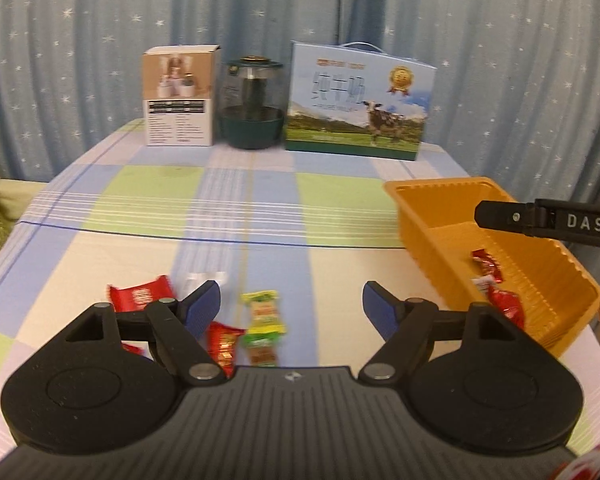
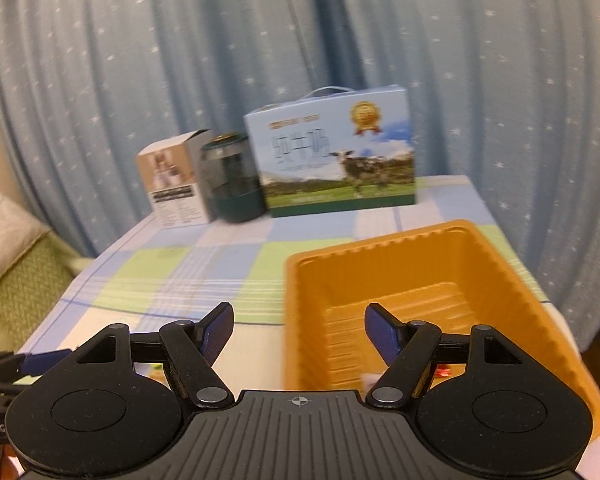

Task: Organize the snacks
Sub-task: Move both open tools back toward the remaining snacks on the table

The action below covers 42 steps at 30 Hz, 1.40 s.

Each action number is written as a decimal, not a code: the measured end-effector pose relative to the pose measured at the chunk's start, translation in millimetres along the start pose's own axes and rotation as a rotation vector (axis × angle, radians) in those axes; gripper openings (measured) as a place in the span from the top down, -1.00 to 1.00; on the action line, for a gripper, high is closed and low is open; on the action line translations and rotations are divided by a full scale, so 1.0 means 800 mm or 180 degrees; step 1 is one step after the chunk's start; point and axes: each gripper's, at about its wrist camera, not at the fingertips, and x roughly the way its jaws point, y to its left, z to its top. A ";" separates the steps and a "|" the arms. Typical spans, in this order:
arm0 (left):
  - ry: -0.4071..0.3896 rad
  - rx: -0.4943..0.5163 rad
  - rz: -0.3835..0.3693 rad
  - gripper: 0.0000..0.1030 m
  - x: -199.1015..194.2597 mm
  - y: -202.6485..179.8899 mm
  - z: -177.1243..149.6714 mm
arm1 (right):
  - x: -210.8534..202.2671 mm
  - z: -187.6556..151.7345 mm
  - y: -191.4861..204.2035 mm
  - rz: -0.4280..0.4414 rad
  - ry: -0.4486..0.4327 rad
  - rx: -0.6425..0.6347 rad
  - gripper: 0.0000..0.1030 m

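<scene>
My left gripper [image 1: 292,302] is open and empty, low over the table above a green and yellow snack packet [image 1: 263,322]. A red snack packet [image 1: 223,346] lies by its left finger, and another red packet [image 1: 140,297] lies further left. An orange tray [image 1: 428,200] at the right holds red packets [image 1: 488,266]. My right gripper [image 2: 299,328] is open and empty above the near left part of the orange tray [image 2: 380,252]. One finger of it shows over the tray in the left wrist view [image 1: 500,216].
At the back of the checked tablecloth stand a white box [image 1: 179,96], a dark green jar [image 1: 252,104] and a blue milk carton with a cow [image 1: 358,104]. A blue starred curtain hangs behind. A green cushion [image 2: 20,280] lies left of the table.
</scene>
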 end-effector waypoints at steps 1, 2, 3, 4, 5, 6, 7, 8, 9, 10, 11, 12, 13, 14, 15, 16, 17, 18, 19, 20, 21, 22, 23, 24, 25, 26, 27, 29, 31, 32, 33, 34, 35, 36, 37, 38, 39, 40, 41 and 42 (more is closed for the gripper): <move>0.0000 0.0004 0.0021 -0.49 -0.001 0.004 -0.001 | 0.002 -0.001 0.005 0.0024 0.0006 -0.0014 -0.41; -0.0001 0.0008 0.0046 -0.49 -0.002 0.009 -0.002 | 0.004 -0.003 0.010 0.0042 0.0008 -0.0030 -0.41; 0.0001 0.0009 0.0074 -0.49 -0.002 0.015 -0.003 | 0.006 -0.004 0.015 0.0060 0.0014 -0.0051 -0.41; 0.0001 0.0004 0.0102 -0.49 -0.004 0.020 -0.004 | 0.008 -0.005 0.020 0.0078 0.0022 -0.0071 -0.41; 0.0002 -0.0010 0.0133 -0.49 -0.005 0.026 -0.005 | 0.009 -0.006 0.024 0.0091 0.0026 -0.0085 -0.41; 0.0003 -0.0028 0.0157 -0.49 -0.006 0.032 -0.005 | 0.011 -0.006 0.029 0.0108 0.0030 -0.0103 -0.41; 0.0005 -0.0044 0.0178 -0.49 -0.006 0.038 -0.005 | 0.012 -0.008 0.033 0.0128 0.0035 -0.0124 -0.41; 0.0006 -0.0057 0.0204 -0.49 -0.007 0.044 -0.006 | 0.014 -0.009 0.038 0.0147 0.0040 -0.0146 -0.41; 0.0006 -0.0068 0.0231 -0.49 -0.008 0.050 -0.006 | 0.016 -0.010 0.042 0.0165 0.0050 -0.0167 -0.41; 0.0006 -0.0083 0.0257 -0.49 -0.009 0.055 -0.007 | 0.018 -0.012 0.046 0.0182 0.0062 -0.0190 -0.41; 0.0007 -0.0100 0.0279 -0.50 -0.010 0.061 -0.008 | 0.020 -0.013 0.050 0.0197 0.0076 -0.0213 -0.41; 0.0012 -0.0116 0.0303 -0.50 -0.011 0.067 -0.009 | 0.022 -0.015 0.054 0.0209 0.0089 -0.0236 -0.41; 0.0019 -0.0134 0.0326 -0.50 -0.011 0.072 -0.010 | 0.024 -0.016 0.058 0.0217 0.0097 -0.0258 -0.40; 0.0027 -0.0153 0.0347 -0.50 -0.012 0.078 -0.011 | 0.026 -0.018 0.063 0.0226 0.0103 -0.0280 -0.41; 0.0039 -0.0171 0.0367 -0.50 -0.012 0.083 -0.013 | 0.028 -0.019 0.067 0.0236 0.0113 -0.0303 -0.41; 0.0050 -0.0188 0.0384 -0.50 -0.012 0.088 -0.015 | 0.030 -0.020 0.070 0.0247 0.0123 -0.0321 -0.41; 0.0064 -0.0206 0.0403 -0.50 -0.012 0.094 -0.016 | 0.032 -0.022 0.074 0.0262 0.0135 -0.0334 -0.41; 0.0079 -0.0218 0.0418 -0.50 -0.012 0.098 -0.018 | 0.034 -0.023 0.078 0.0277 0.0146 -0.0346 -0.41; 0.0091 -0.0225 0.0433 -0.50 -0.012 0.103 -0.020 | 0.036 -0.024 0.081 0.0292 0.0158 -0.0361 -0.41; 0.0102 -0.0226 0.0449 -0.50 -0.012 0.107 -0.022 | 0.038 -0.025 0.086 0.0306 0.0169 -0.0379 -0.41; 0.0114 -0.0223 0.0469 -0.50 -0.012 0.111 -0.024 | 0.040 -0.027 0.090 0.0319 0.0182 -0.0398 -0.40; 0.0128 -0.0220 0.0490 -0.50 -0.011 0.115 -0.026 | 0.041 -0.029 0.094 0.0333 0.0195 -0.0417 -0.40; 0.0146 -0.0227 0.0506 -0.50 -0.011 0.119 -0.029 | 0.043 -0.031 0.098 0.0345 0.0208 -0.0440 -0.40; 0.0166 -0.0246 0.0515 -0.50 -0.010 0.123 -0.031 | 0.045 -0.033 0.102 0.0356 0.0226 -0.0474 -0.40; 0.0191 -0.0272 0.0521 -0.50 -0.009 0.128 -0.034 | 0.047 -0.036 0.106 0.0368 0.0250 -0.0513 -0.40; 0.0213 -0.0298 0.0522 -0.50 -0.008 0.132 -0.036 | 0.049 -0.040 0.111 0.0382 0.0277 -0.0550 -0.40; 0.0233 -0.0317 0.0517 -0.50 -0.007 0.135 -0.038 | 0.052 -0.043 0.114 0.0396 0.0308 -0.0581 -0.40; 0.0261 -0.0311 0.0513 -0.50 -0.006 0.139 -0.041 | 0.057 -0.051 0.120 0.0423 0.0370 -0.0633 -0.40; 0.0287 -0.0275 0.0504 -0.50 -0.003 0.140 -0.044 | 0.062 -0.058 0.125 0.0445 0.0430 -0.0676 -0.40; 0.0297 -0.0259 0.0486 -0.50 -0.001 0.141 -0.046 | 0.063 -0.062 0.128 0.0460 0.0455 -0.0692 -0.40; 0.0305 -0.0237 0.0468 -0.50 0.002 0.141 -0.048 | 0.065 -0.065 0.130 0.0471 0.0478 -0.0712 -0.40; 0.0317 -0.0216 0.0455 -0.49 0.005 0.141 -0.050 | 0.067 -0.068 0.132 0.0479 0.0496 -0.0733 -0.40; 0.0330 -0.0205 0.0449 -0.49 0.009 0.142 -0.052 | 0.068 -0.070 0.134 0.0483 0.0511 -0.0749 -0.40; 0.0340 -0.0205 0.0441 -0.48 0.013 0.141 -0.053 | 0.069 -0.073 0.136 0.0488 0.0525 -0.0761 -0.40; 0.0344 -0.0218 0.0428 -0.47 0.017 0.142 -0.055 | 0.071 -0.074 0.137 0.0491 0.0536 -0.0771 -0.40; 0.0342 -0.0242 0.0413 -0.47 0.020 0.143 -0.056 | 0.072 -0.076 0.138 0.0493 0.0548 -0.0780 -0.40; 0.0335 -0.0267 0.0393 -0.42 0.023 0.144 -0.057 | 0.073 -0.077 0.139 0.0497 0.0559 -0.0788 -0.40; 0.0324 -0.0290 0.0383 -0.29 0.025 0.145 -0.057 | 0.074 -0.078 0.140 0.0499 0.0569 -0.0796 -0.40; 0.0313 -0.0308 0.0378 -0.23 0.028 0.146 -0.058 | 0.075 -0.080 0.141 0.0500 0.0577 -0.0803 -0.40; 0.0306 -0.0319 0.0380 -0.13 0.030 0.146 -0.058 | 0.075 -0.081 0.142 0.0500 0.0583 -0.0810 -0.40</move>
